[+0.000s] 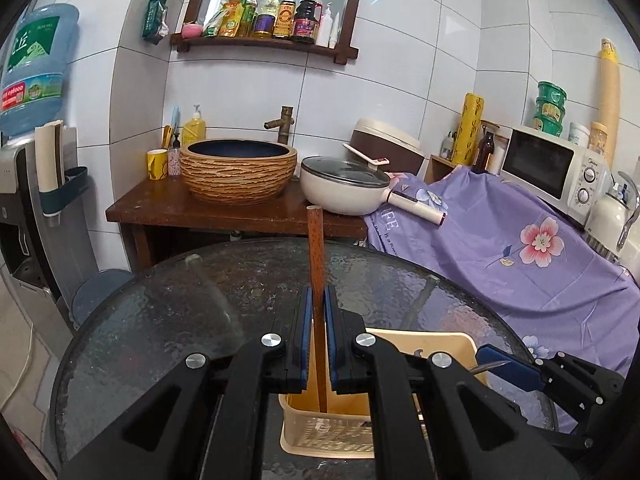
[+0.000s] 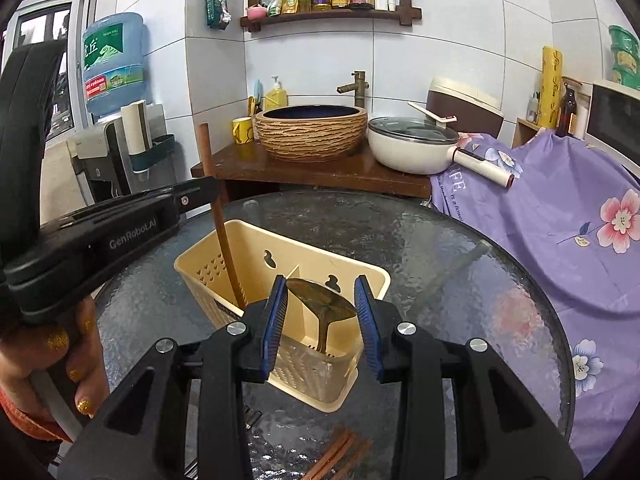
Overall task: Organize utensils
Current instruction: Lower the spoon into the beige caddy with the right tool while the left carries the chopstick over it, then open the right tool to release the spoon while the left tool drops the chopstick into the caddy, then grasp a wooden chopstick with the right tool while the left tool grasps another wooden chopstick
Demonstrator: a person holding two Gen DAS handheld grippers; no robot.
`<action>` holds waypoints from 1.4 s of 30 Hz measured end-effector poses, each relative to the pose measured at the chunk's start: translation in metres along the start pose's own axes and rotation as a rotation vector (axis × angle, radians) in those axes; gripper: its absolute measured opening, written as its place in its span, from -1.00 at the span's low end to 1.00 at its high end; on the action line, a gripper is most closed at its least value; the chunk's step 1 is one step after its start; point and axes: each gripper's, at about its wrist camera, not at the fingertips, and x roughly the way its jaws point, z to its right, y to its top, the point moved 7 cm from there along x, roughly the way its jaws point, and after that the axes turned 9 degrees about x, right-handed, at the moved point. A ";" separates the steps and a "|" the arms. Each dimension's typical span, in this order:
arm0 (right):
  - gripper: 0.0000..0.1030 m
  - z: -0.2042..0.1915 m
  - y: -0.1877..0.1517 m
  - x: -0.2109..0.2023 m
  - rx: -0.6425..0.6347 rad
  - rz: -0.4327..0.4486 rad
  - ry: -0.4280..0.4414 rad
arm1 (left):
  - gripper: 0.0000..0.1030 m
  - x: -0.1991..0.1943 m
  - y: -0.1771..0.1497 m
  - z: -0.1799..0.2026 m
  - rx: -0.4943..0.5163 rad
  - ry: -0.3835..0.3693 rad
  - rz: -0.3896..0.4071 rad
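Note:
A cream utensil holder (image 2: 256, 256) with two compartments stands on the round glass table (image 2: 440, 248). My left gripper (image 1: 319, 320) is shut on a brown wooden chopstick (image 1: 316, 248), held upright with its lower end in the holder's left compartment (image 1: 320, 428). The same chopstick (image 2: 218, 216) shows in the right wrist view under the left gripper (image 2: 200, 194). My right gripper (image 2: 322, 312) is open around a dark metal spoon (image 2: 320, 304) that stands bowl-up in the right compartment. Several more brown chopsticks (image 2: 336, 456) lie on the table in front of the holder.
Behind the table is a wooden stand (image 2: 320, 172) with a ribbed basin (image 2: 312, 132), a yellow mug (image 2: 243, 130) and a white lidded pan (image 2: 412, 144). A purple floral cloth (image 2: 560, 216) covers furniture at the right. A water dispenser (image 2: 114, 80) stands at the left.

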 end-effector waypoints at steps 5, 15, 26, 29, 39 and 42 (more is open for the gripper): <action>-0.20 0.004 0.002 -0.001 0.018 0.020 -0.008 | -0.86 0.000 0.000 -0.002 -0.022 -0.015 -0.012; 0.33 0.009 0.003 -0.027 0.032 0.121 -0.036 | 0.35 -0.033 0.003 -0.003 -0.041 -0.051 0.050; 0.46 0.026 -0.106 -0.059 -0.009 -0.034 -0.132 | 0.81 -0.083 -0.085 -0.011 0.061 -0.015 -0.098; 0.46 0.030 -0.141 -0.060 -0.040 -0.084 -0.193 | 0.79 -0.088 -0.124 -0.019 0.124 0.047 -0.161; 0.23 0.031 -0.200 -0.053 0.063 -0.233 -0.187 | -0.13 -0.077 -0.207 -0.047 0.075 0.050 -0.365; 0.09 0.027 -0.207 -0.050 0.066 -0.260 -0.208 | -0.18 -0.078 -0.212 -0.049 0.060 0.042 -0.369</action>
